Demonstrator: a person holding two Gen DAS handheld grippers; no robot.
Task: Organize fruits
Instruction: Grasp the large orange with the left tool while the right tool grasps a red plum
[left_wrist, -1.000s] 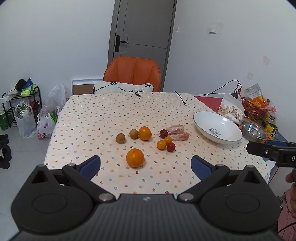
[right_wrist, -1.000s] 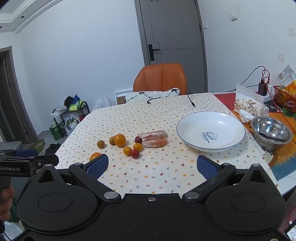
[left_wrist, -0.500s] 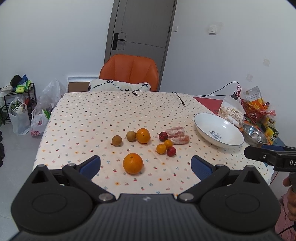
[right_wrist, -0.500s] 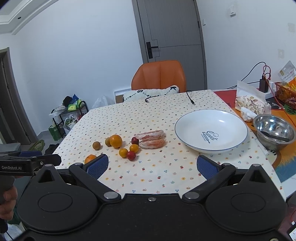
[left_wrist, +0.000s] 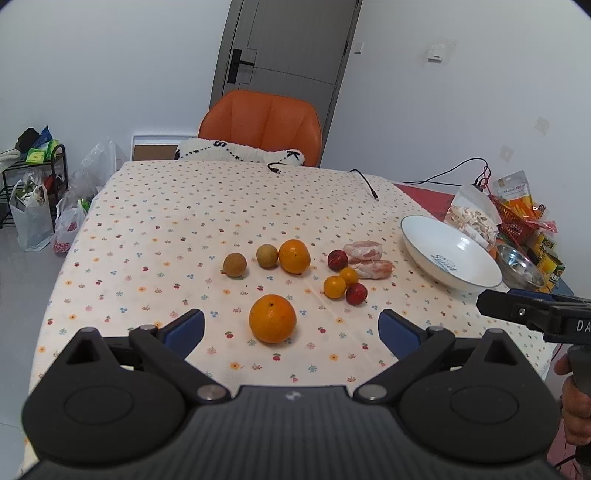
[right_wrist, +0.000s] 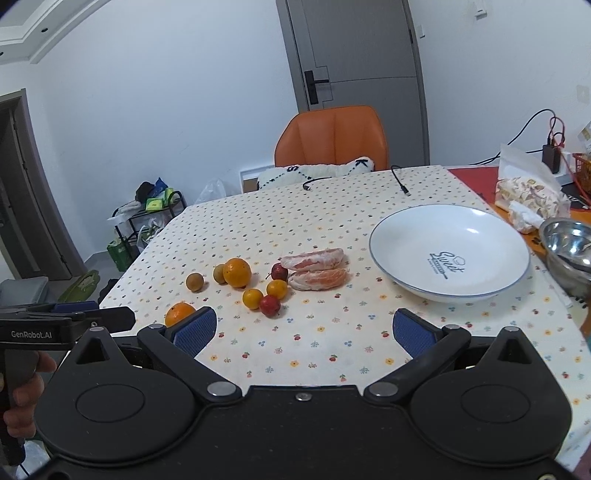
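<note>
**Fruit scattered on the cloth, both tongs released**

While the left gripper (left_wrist: 291, 328) hangs over the near edge of the table (left_wrist: 155, 221), its blue fingers (left_wrist: 186, 326) stand wide apart with nothing between them. Just beyond them, at lower centre of the left wrist view, sits a large orange (left_wrist: 272, 318). Further up lie two brown round fruits (left_wrist: 235, 264), a second orange (left_wrist: 294, 256), and to the right a cluster of small red and yellow fruits (left_wrist: 342, 282) beside two peeled citrus segments (left_wrist: 367, 258). An empty white bowl (left_wrist: 448, 256) stands at right.

From the right wrist view, the right gripper (right_wrist: 304, 332) is likewise spread open and empty at the bottom of the frame. The white bowl (right_wrist: 448, 253) fills the right centre, the peeled segments (right_wrist: 317, 269) lie just left of it, and the remaining fruit trails toward the lower left, where a hand (right_wrist: 22, 398) grips the other tool's handle.
</note>
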